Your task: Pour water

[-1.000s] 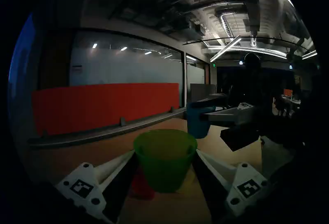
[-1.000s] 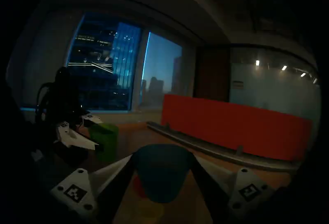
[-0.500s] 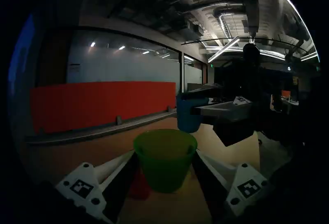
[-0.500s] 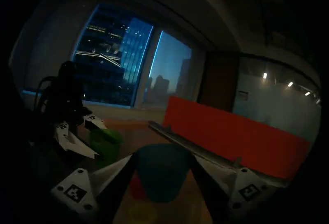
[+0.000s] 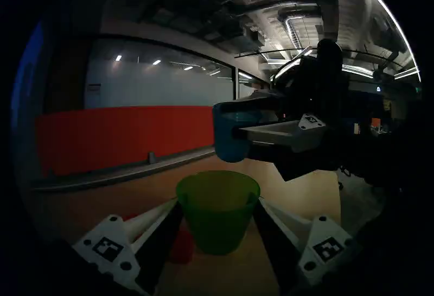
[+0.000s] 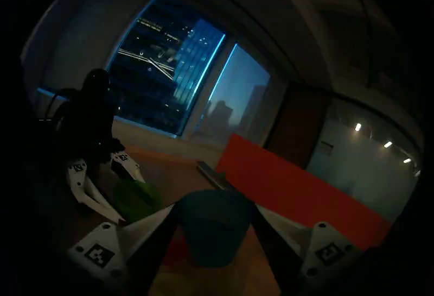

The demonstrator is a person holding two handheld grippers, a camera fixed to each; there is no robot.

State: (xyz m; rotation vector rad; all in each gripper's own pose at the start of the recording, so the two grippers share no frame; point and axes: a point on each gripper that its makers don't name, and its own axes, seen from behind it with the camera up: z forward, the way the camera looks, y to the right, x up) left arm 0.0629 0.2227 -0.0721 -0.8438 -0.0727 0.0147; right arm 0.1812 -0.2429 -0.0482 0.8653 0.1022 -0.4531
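Dim room, low light. We see the left gripper (image 5: 217, 203) with its jaws clenched on a green cup (image 5: 218, 217), one finger against each side wall just under the rim. The green cup stands upright, long axis vertical, mouth up, and is carried clear of the desk (image 5: 125, 198); we cannot tell whether it holds water.

In the right gripper view, the right gripper (image 6: 214, 209) has its jaws grasping a blue cup (image 6: 212, 233) the same way, mouth up along the camera's own vertical. The window (image 6: 163, 89) and the red panel (image 6: 293, 187) behind it run at a slant in this view, so cup and room are not square to each other.

In the left gripper view, the blue cup hangs above the green cup's rim, a little behind it and apart from it; its mouth faces up and its axis is close to vertical; any slight lean is too dark to judge.

A red cup (image 5: 182, 244) sits on the desk below the green cup, partly hidden by the left finger.
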